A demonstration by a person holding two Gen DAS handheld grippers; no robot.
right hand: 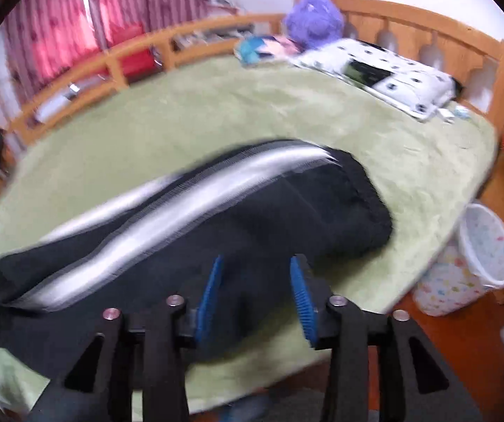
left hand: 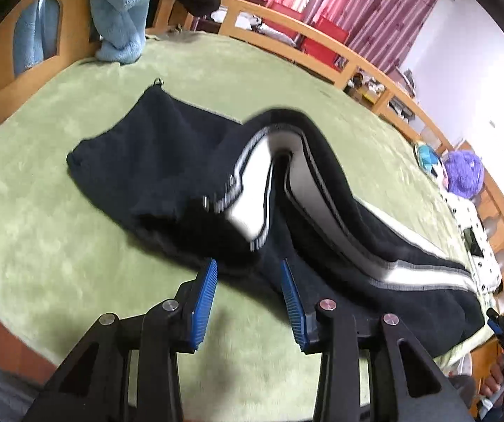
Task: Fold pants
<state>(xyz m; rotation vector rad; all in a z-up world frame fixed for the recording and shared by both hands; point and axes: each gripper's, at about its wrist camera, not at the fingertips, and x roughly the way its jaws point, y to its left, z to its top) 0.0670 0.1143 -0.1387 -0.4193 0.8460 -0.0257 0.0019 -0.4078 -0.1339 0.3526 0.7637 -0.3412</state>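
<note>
Lying lengthwise across a green bed blanket (left hand: 58, 211), a pair of dark pants (left hand: 167, 161) with white and grey side stripes fills the middle of both wrist views. One long fold looks done: the legs appear stacked one on the other, with the striped edges running side by side. Part-way along, in the left view, the cloth rises in a loose hump where a stripe curls over – it is not lying flat there.

The left tool (left hand: 248, 297) hangs just above the near edge of the pants, its blue pads partly apart and nothing pinched between them. The right tool (right hand: 257, 293) hangs over the dark cloth further along the same garment, its pads likewise partly apart and empty, though blur softens that view.

Judging from this, the step in hand is a let-go after laying one fold – both tools are free of the cloth. The next move likely calls for smoothing the hump, then taking one end of the stacked legs with both tools and carrying it over toward the other end, keeping the stripes lined up.

A spotted white pillow (right hand: 385, 70) and a purple plush toy (right hand: 313, 19) sit at the bed's head, well apart from the pants.
</note>
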